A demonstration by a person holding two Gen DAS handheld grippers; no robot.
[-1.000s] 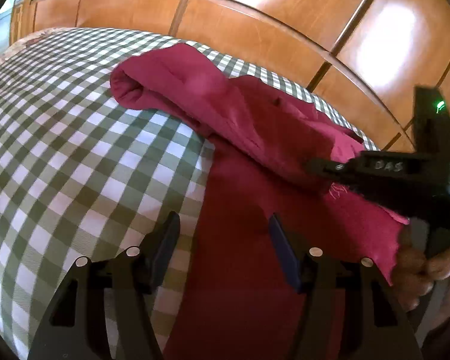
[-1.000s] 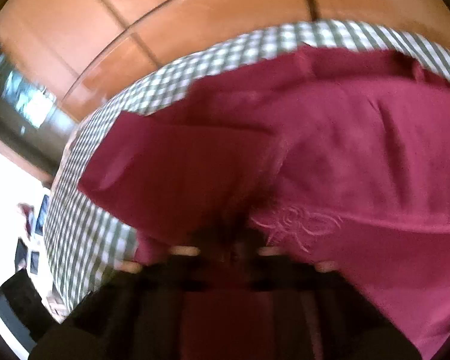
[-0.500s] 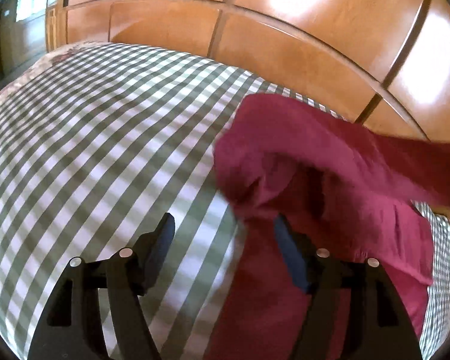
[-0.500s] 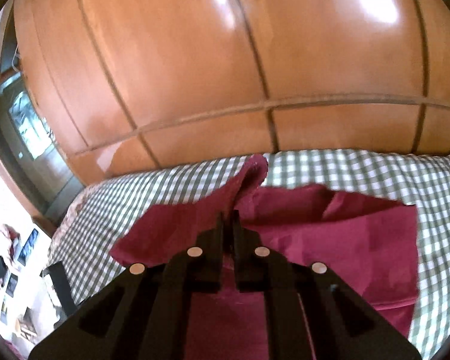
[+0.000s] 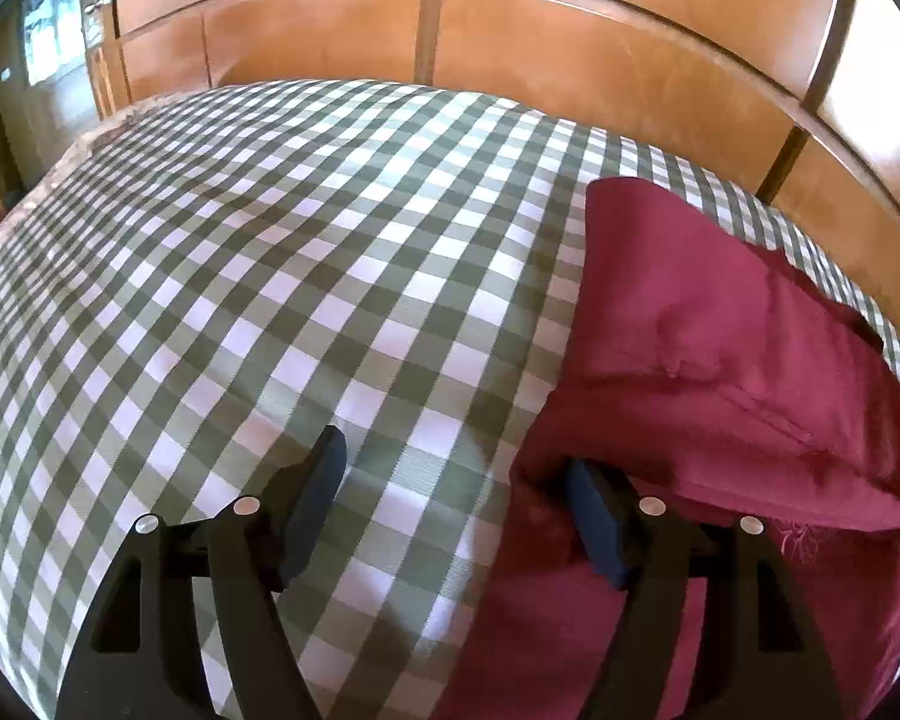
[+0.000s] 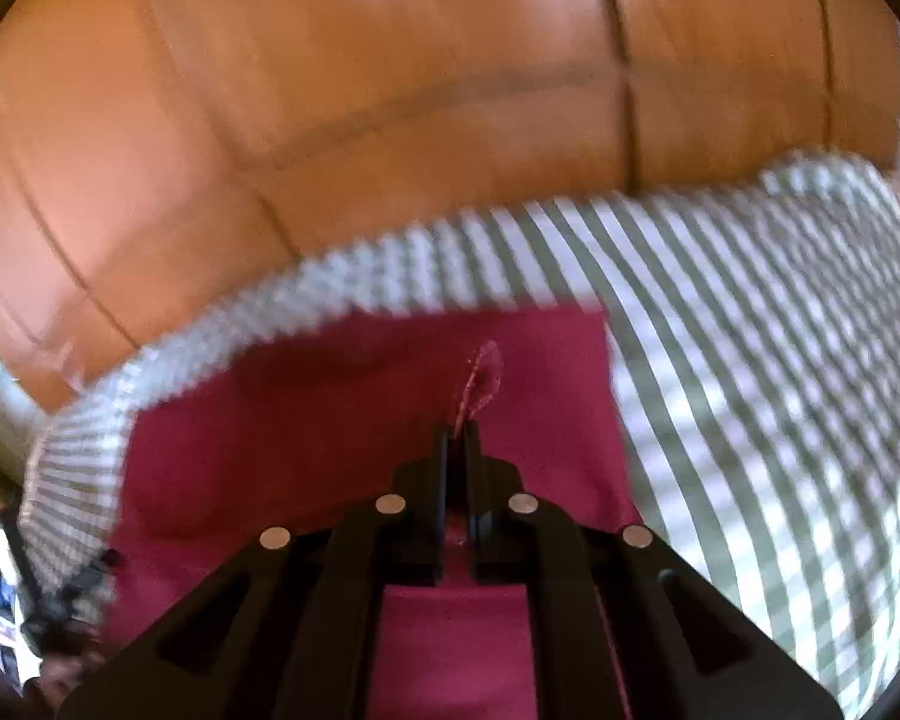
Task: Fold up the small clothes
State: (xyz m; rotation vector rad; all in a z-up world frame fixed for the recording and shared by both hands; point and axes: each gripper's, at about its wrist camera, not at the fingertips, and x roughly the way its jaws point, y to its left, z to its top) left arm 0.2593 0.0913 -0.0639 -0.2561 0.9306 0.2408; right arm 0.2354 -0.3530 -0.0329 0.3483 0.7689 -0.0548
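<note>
- Right gripper [image 6: 457, 438]: fingers pressed together, pinching a small upstanding edge of the maroon garment [image 6: 354, 420]. A tab of fabric protrudes beyond the fingertips.
- Left gripper [image 5: 456, 480]: fingers spread wide, holding nothing. The left finger sits over the checked cloth [image 5: 270, 276]; the right finger [image 5: 594, 516] touches the near left edge of the garment [image 5: 720, 360].
- Garment condition: maroon, folded over itself in layers, with a frayed hem on the near right in the left wrist view.
- Garment location: lying on the green-and-white checked cloth, at its right side in the left wrist view, near the far edge.
- Surroundings: wooden panelling [image 5: 570, 60] stands behind the cloth. The right wrist view is motion-blurred.
</note>
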